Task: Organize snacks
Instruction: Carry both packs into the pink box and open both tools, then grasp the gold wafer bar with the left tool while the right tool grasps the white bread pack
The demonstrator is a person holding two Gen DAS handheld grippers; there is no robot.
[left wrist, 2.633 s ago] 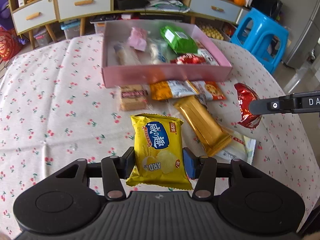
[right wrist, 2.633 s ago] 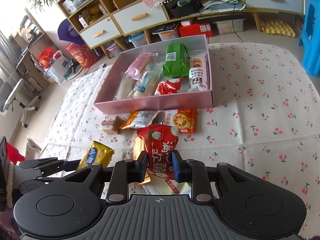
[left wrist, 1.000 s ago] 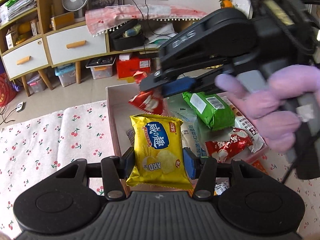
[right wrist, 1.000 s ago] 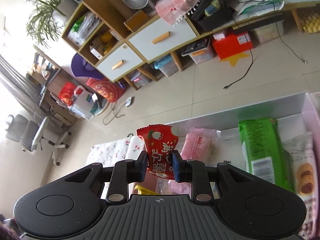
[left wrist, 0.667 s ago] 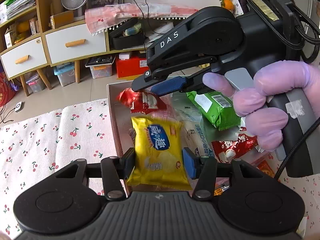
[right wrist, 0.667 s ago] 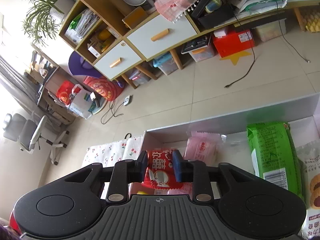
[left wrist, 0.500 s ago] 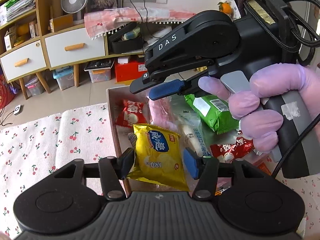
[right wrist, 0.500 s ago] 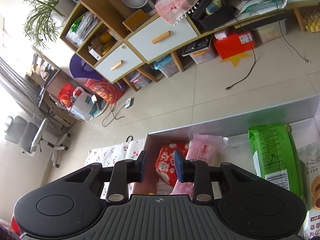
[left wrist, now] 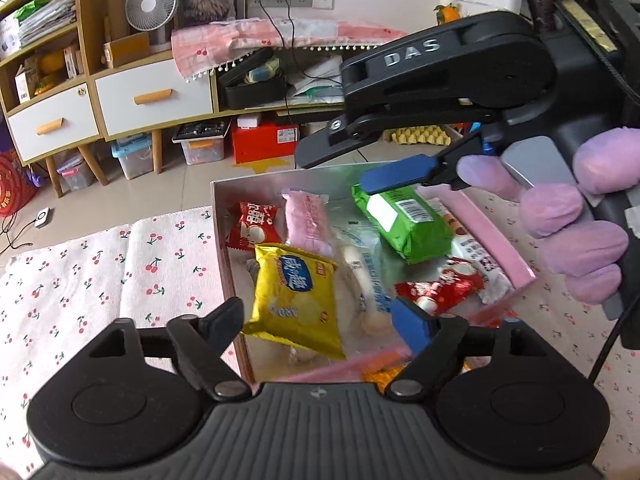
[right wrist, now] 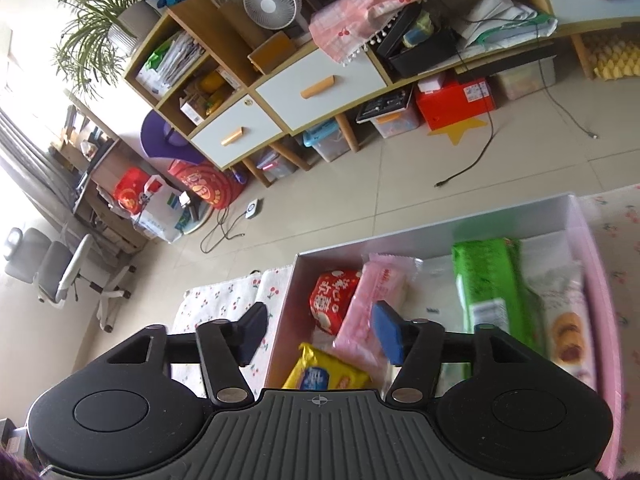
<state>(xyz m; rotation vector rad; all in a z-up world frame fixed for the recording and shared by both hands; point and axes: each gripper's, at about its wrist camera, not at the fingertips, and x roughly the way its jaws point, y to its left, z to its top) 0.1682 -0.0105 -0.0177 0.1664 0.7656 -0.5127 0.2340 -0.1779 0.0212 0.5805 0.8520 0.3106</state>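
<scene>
A pink box (left wrist: 480, 220) on the cherry-print tablecloth (left wrist: 80, 272) holds several snack packets. A yellow chip packet (left wrist: 294, 296) lies inside by the box's left wall, free of my left gripper (left wrist: 318, 324), whose jaws are opening just above it. My right gripper (right wrist: 320, 334) hangs over the box's far left corner, jaws opening with nothing between them. A red packet (right wrist: 334, 300) lies below it in that corner, next to a pink packet (right wrist: 376, 300). The left wrist view shows the right gripper (left wrist: 360, 164) above the box, held by a purple-gloved hand (left wrist: 580, 232).
A green packet (left wrist: 404, 220), a red candy packet (left wrist: 440, 288) and a cookie packet (right wrist: 568, 332) fill the box's right side. An orange wrapper (left wrist: 384, 372) shows outside the near wall. Beyond the table edge are floor and a drawer cabinet (left wrist: 152, 96).
Both grippers opened. The yellow packet dropped from the left one into the box, the red packet from the right one into the far left corner. The right gripper then lifted slightly.
</scene>
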